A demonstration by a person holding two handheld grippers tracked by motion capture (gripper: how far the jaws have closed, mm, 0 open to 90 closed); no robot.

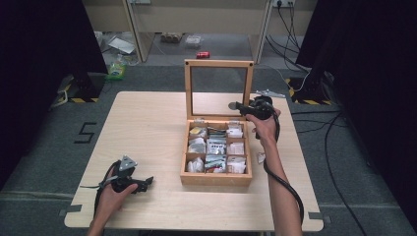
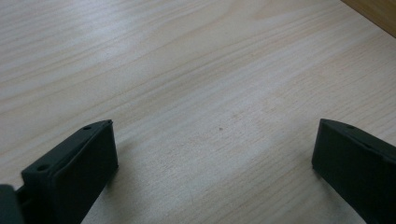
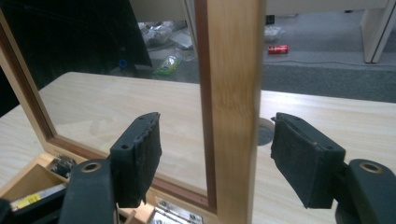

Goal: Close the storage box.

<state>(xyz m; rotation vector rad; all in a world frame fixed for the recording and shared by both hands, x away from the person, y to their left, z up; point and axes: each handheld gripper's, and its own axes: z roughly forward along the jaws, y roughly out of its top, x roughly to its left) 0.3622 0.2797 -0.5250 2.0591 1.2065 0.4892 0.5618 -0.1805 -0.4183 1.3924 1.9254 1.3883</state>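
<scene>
The right gripper (image 3: pixel 215 154) is up at the far right of the wooden box (image 1: pixel 216 178), its jaws spread wide to either side of the upright lid's (image 3: pixel 231 93) right frame rail, with a clear gap on both sides, so it has hold of nothing. The right hand (image 1: pixel 265 127) carries it just beside the lid's right edge, cable trailing back along the forearm.

The lid stands open, glass pane in a wood frame, hinged at the far side of the box. Below it the box sits right of the table's (image 1: pixel 147 123) centre, its compartments packed with small packets (image 1: pixel 216 146).

The left gripper (image 2: pixel 215 154) rests low over bare tabletop at the near left, well apart from the box, jaws wide open and empty, held in the left hand (image 1: pixel 110 194).
</scene>
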